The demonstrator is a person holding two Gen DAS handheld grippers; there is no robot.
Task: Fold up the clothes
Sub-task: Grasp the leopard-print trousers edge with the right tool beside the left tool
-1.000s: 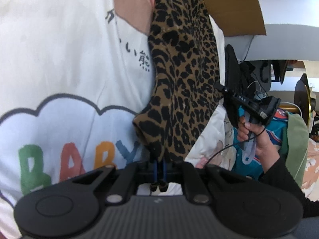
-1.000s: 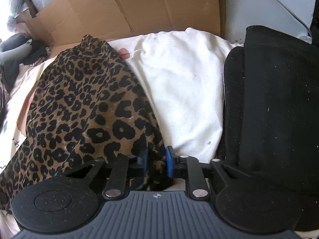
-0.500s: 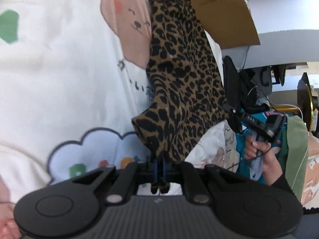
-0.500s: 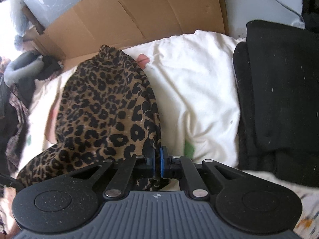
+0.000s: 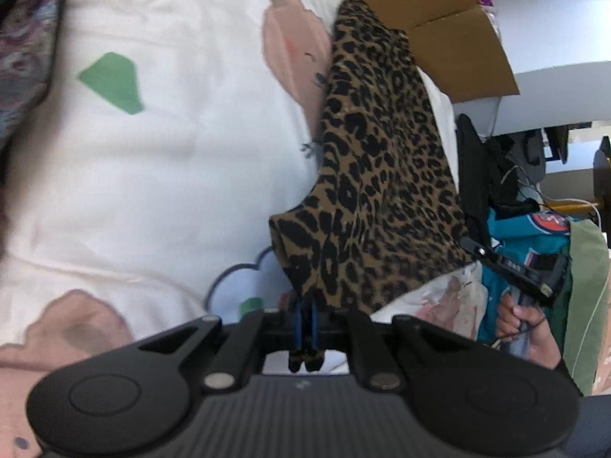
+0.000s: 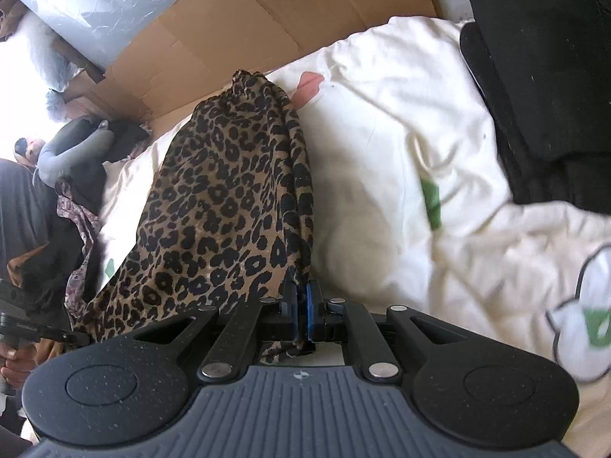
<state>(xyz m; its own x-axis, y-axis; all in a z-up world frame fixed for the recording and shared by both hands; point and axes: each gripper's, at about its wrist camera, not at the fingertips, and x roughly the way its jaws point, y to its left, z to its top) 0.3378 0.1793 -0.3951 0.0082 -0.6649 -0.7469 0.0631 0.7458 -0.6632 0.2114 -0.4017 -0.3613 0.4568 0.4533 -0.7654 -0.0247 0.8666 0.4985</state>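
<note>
Leopard-print cloth, a garment [image 5: 382, 175], is stretched between both tools above a white printed bedsheet [image 5: 152, 191]. One near corner is pinched by the left gripper [image 5: 307, 328], its blue pads pressed together on the fabric. Another corner is nipped by the right gripper [image 6: 301, 316]. Brown cardboard [image 6: 267, 26] is seen at the far edge, folded black clothing [image 6: 546, 87] on the right.

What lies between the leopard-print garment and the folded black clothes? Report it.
Right wrist view: only the white printed bedsheet, bare, separates the leopard-print garment from the folded black clothes.
</note>
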